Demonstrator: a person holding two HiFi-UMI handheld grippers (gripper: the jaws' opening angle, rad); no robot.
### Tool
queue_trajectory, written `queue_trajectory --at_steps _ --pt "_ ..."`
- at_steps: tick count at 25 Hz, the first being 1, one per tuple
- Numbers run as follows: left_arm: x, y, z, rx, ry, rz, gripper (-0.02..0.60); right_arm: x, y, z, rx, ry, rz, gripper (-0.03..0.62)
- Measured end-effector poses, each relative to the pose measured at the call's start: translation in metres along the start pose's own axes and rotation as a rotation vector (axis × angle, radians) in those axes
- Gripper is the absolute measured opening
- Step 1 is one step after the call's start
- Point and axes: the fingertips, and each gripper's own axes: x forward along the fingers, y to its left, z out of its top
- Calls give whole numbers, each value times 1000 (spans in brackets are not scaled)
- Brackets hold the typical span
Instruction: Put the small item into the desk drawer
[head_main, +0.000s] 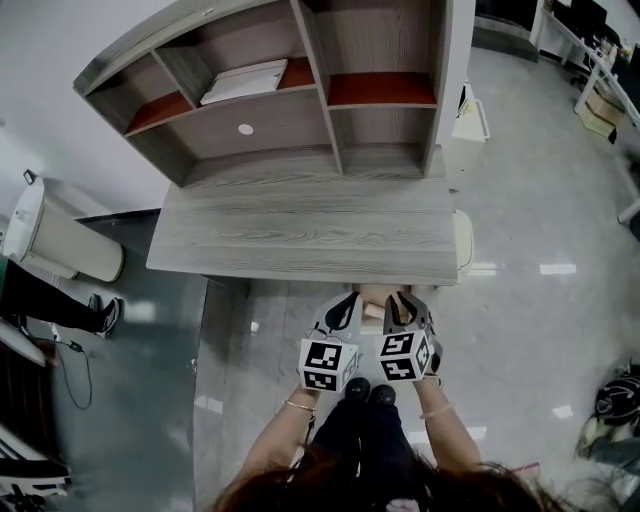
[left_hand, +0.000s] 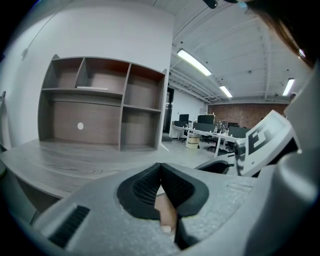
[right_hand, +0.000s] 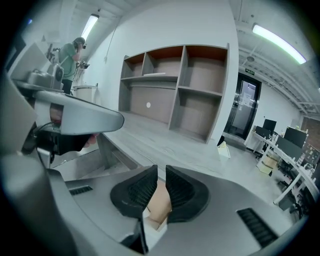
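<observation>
Nearest, the left gripper (left_hand: 160, 167) has its jaws pressed together, and the right gripper (right_hand: 161, 172) shows a narrow gap, empty. Between them, under the desk's (head_main: 300, 240) front edge, sits a tan box-like thing (head_main: 372, 296); the small item I cannot make out.

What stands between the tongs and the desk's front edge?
Nothing visible. The left tongs and right tongs hang just off the desk; a tan thing lies below them, partly hidden.
</observation>
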Motion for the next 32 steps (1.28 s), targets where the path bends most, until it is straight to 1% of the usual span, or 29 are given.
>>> queue_trajectory --at_steps 6,14,19,27,32 --pt "-10 -7 26 3 -27 18 15 -24 -10 19 26 -42 6 35" --pt "-29 -22 59 13 -62 32 15 -63 -19 34 19 -91 13 23" --pt "-37 -35 71 15 -75 36 15 -83 -26 41 16 -120 11 15" --pt "-42 -57 99 20 -101 32 15 -110 -44 64 9 -178 2 6" --pt "-44 -64 120 32 -114 24 15 -123 -54 81 8 -232 -7 3"
